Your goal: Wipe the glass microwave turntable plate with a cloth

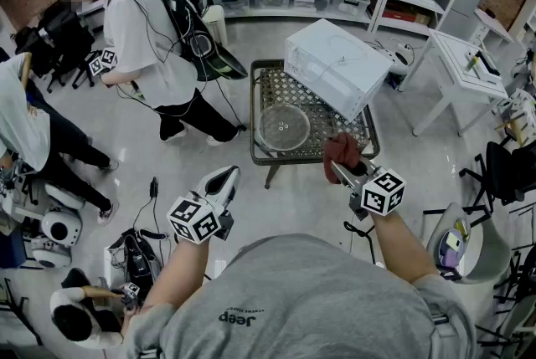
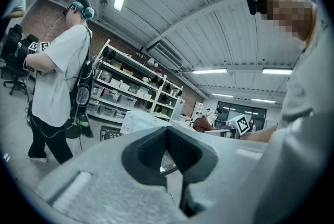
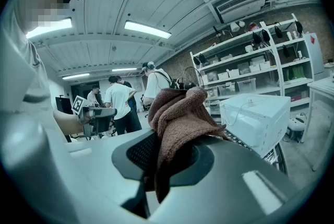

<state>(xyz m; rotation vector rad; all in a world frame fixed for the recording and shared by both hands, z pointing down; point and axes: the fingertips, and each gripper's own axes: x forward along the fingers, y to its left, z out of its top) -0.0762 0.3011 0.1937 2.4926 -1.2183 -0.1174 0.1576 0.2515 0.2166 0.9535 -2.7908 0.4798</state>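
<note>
Lying loose on the black mesh table [image 1: 270,89] at twelve o'clock, the round clear glass turntable plate [image 1: 283,126] could skid under the brown terry cloth [image 1: 342,148] pinched in the right gripper [image 1: 342,167], with the left gripper [image 1: 224,179] pressed together, empty, steadying nothing.

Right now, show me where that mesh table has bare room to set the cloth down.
The table shows bare mesh at its back left corner, between the glass plate and the microwave, and in a strip right of the plate, near the cloth in the right hand-held gripper. The microwave crowds the back right.
</note>
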